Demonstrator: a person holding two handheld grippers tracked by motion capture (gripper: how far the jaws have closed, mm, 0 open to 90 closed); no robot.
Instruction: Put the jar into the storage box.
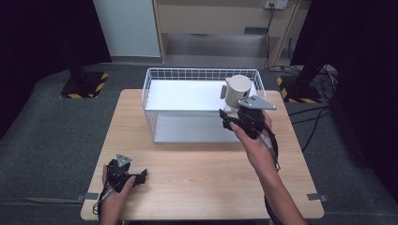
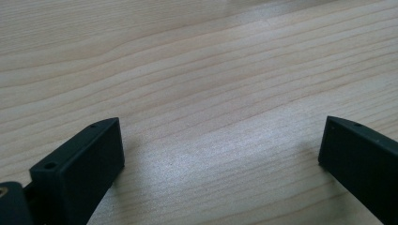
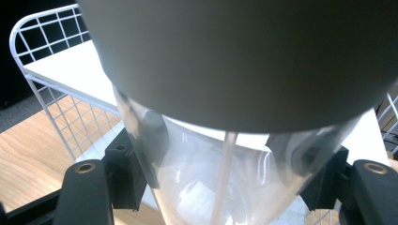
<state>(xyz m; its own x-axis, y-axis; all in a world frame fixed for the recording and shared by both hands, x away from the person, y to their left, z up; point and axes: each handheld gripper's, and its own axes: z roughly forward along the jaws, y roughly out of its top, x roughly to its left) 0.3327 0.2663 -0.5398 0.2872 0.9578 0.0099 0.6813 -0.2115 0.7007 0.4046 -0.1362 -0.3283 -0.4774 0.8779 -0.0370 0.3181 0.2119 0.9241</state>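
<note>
Tongs in your right hand (image 1: 240, 121) grip a clear bottle with a grey cap (image 1: 236, 93), right of centre in the high view. In the right gripper view the two black jaws press against the bottle's transparent body (image 3: 225, 183) from either side, low in the frame, just under the wide grey cap (image 3: 244, 61) that spreads across the top. A thin pale tube runs down inside the clear body. The jaws are closed as far as the bottle's width lets them, so you hold it firmly between the pads.

You carry the bottle upright above the right end of the white wire basket (image 1: 155, 89), which stands on the far half of the wooden surface (image 1: 197, 173), upper middle of the high view. A white shelf board lies inside the basket, and the bottle sits over its right part; whether it touches the board or the wire I cannot tell.

Your left tongs (image 1: 136, 178) rest at the lower left of the high view, low over the surface near its front edge. In the left gripper view the jaws stand wide apart at the lower corners of the frame, with bare wood grain (image 2: 211, 93) between them and nothing held.
</note>
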